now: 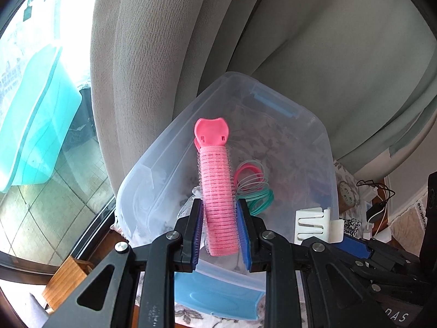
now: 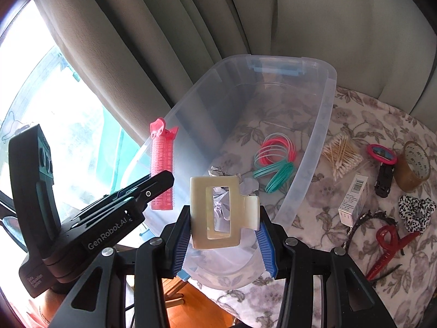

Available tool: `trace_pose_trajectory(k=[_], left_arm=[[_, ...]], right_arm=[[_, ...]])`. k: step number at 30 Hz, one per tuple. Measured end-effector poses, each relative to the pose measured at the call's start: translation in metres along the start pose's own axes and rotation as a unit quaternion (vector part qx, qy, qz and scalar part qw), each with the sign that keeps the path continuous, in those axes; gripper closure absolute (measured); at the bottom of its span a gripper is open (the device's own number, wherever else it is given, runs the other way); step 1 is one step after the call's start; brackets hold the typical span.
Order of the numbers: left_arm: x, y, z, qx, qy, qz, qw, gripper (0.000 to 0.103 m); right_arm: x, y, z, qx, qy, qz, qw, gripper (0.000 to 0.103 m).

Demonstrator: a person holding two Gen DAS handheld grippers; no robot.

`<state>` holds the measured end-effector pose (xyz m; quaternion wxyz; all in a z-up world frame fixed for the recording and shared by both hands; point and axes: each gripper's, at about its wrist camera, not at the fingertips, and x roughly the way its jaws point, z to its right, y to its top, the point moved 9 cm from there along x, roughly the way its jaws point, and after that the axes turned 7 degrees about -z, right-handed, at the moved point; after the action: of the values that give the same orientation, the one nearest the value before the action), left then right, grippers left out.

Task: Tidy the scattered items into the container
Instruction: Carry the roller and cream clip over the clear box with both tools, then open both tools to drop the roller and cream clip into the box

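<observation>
Grey curtains hang behind a round table point(image 2: 363, 114) covered with a flowered cloth, with a bright window to the left.

Nearest in the left wrist view, the left gripper point(image 1: 220, 232) is closed on a pink hair roller point(image 1: 217, 191), its blue pads pressing the lower part of the fuzzy barrel while the clip end stands up over the container point(image 1: 322, 147). I judge the roller very light, with a springy mesh surface that grips rubber well but would crush if squeezed hard; the middle of the barrel is the sensible place to hold it, as here.

Nearest in the right wrist view, the right gripper point(image 2: 224, 235) holds a cream claw clip point(image 2: 215, 213) across its width, one pad on the rectangular frame and the other on the tab side. It looks like rigid, glossy plastic, light but slippery, and its teeth could snap on a hard landing, so I would let it go low.

Both things hang above the near end of the clear plastic container. Inside it lie a bundle of pink and teal hair ties point(image 2: 275, 161) and some crumpled clear wrapping point(image 2: 226, 191); most of its floor is bare.

Farther out on the table, to the right of the container, wait cotton swabs point(image 2: 341, 155), a small white box point(image 2: 353, 199), a roll of brown tape point(image 2: 415, 164), a leopard scrunchie point(image 2: 415, 213) and a red claw clip point(image 2: 387, 246).
</observation>
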<state>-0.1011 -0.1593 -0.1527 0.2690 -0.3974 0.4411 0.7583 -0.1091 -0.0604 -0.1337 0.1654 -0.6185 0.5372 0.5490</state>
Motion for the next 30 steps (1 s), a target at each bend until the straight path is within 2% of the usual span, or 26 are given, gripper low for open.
trace_pose_trajectory(k=[13, 18, 23, 25, 30], left_arm=[[0.001, -0.013, 0.005, -0.001, 0.008, -0.008, 0.9999, 0.077], [-0.002, -0.019, 0.01, 0.004, 0.005, -0.009, 0.9999, 0.068], [0.005, -0.015, 0.019, 0.005, 0.008, -0.01, 0.9999, 0.066], [-0.006, -0.002, 0.007, 0.002, 0.011, -0.01, 0.9999, 0.065], [-0.009, -0.004, 0.009, 0.0, 0.01, -0.01, 0.9999, 0.064]], right_arm=[[0.004, 0.002, 0.001, -0.002, 0.001, -0.004, 1.0, 0.053], [0.005, 0.002, 0.0, -0.005, -0.002, -0.005, 1.0, 0.053], [0.005, 0.002, 0.0, -0.003, -0.001, -0.005, 1.0, 0.052], [0.006, 0.001, 0.0, -0.003, -0.002, -0.006, 1.0, 0.052], [0.008, 0.0, 0.001, -0.003, -0.003, -0.005, 1.0, 0.052]])
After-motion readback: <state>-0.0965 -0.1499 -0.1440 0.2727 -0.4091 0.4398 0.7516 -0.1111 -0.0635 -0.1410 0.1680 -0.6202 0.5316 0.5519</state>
